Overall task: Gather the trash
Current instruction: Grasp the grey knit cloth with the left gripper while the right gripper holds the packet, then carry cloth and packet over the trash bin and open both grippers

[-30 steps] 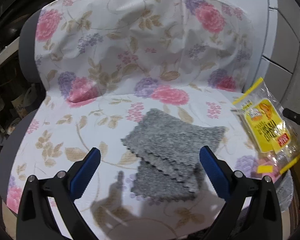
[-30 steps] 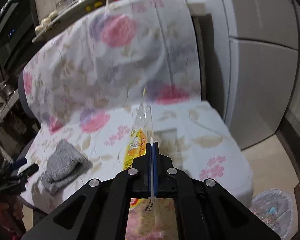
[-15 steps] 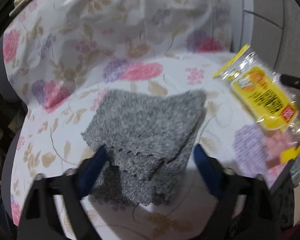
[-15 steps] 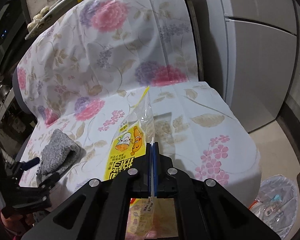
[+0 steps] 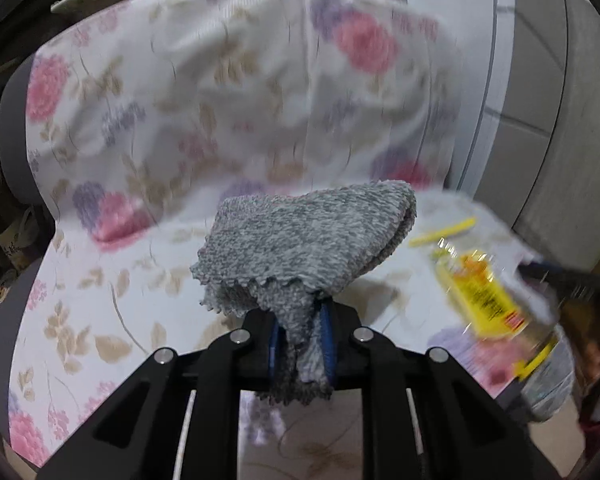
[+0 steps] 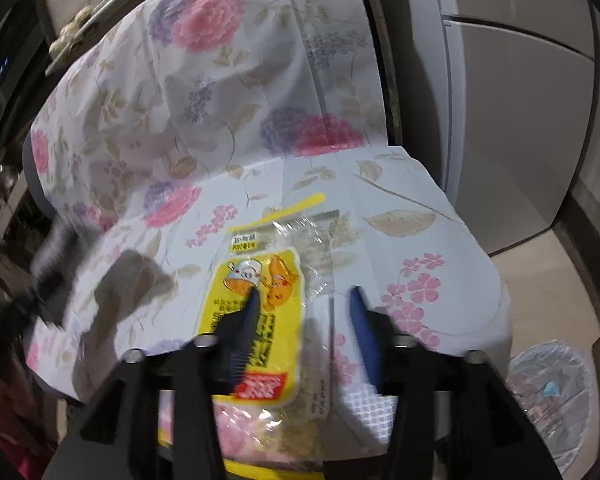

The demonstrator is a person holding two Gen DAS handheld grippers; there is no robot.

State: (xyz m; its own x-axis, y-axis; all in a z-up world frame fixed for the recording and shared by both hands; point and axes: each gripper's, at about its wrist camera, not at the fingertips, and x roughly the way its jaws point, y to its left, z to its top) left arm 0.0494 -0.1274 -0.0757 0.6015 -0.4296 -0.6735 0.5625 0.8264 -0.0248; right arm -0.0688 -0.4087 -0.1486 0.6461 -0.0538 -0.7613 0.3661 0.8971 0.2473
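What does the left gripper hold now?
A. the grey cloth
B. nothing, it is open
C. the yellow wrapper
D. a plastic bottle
A: the left gripper is shut on the grey cloth, which bunches up between its blue pads.

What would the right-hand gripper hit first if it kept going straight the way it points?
Probably the yellow wrapper: the open right gripper points down at it, one finger overlapping it. The flowered cover lies beneath. Depth is hard to judge.
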